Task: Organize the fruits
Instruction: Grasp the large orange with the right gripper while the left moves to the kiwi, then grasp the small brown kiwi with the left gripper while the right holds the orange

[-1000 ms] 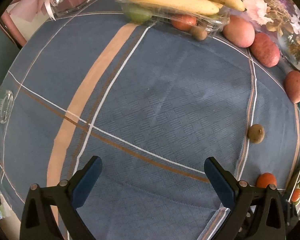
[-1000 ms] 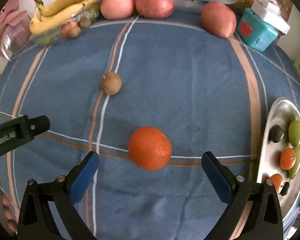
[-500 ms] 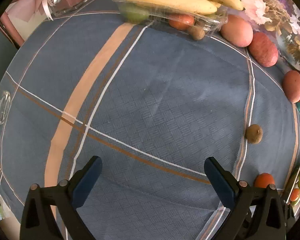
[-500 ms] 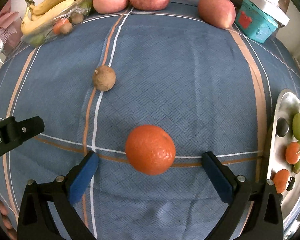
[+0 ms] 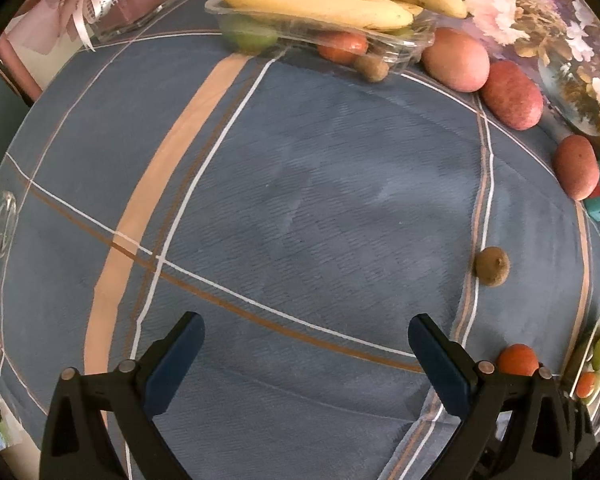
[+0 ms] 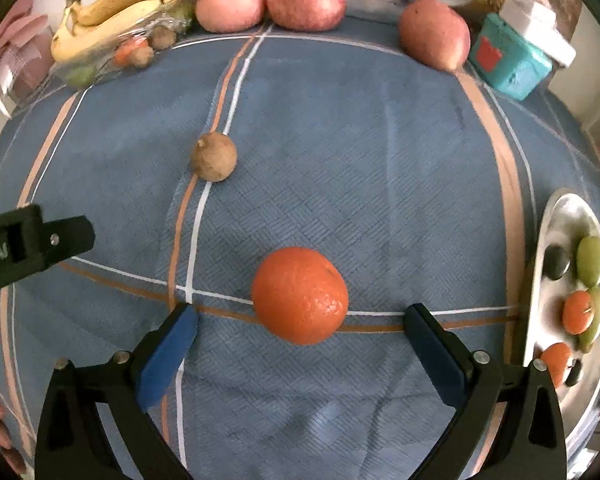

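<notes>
The right gripper (image 6: pixel 300 336) has its jaws spread wide, empty. The orange (image 6: pixel 300 295) rests on the blue tablecloth (image 6: pixel 360 160) just ahead of the blue pads (image 6: pixel 166 354), centred between them but not yet inside the gap. No contact is visible.

Step in hand, as judged: approach and grasp of the orange. Recommended procedure:
- Advance toward 12 o'clock until the pads stand level with the widest part of the fruit.
- Keep the fruit centred, so both pads meet it together — a one-sided touch would likely roll it across the cloth.
- Close gently; the rind looks firm but smooth, and a round body can squirt out of a hard pinch.

At 3 o'clock in the right wrist view the metal tray (image 6: pixel 552 240) holds small orange, green and dark fruits — the probable destination. At 10 o'clock a brown kiwi-like fruit (image 6: pixel 214 157) lies on a stripe, well apart from the orange. Farther, at 12 o'clock, three reddish mangoes (image 6: pixel 306 2) line the far edge; at 11 o'clock bananas (image 6: pixel 128 4) lie on a clear plastic container (image 6: pixel 100 68).

The left gripper (image 5: pixel 306 360) is likewise spread, empty, over bare cloth.

Legible writing: the left gripper body, at 9 o'clock in the right wrist view, shows a fragment reading "ot.AI". The teal box (image 6: pixel 508 62) at 1 o'clock carries a red label, unreadable.
</notes>
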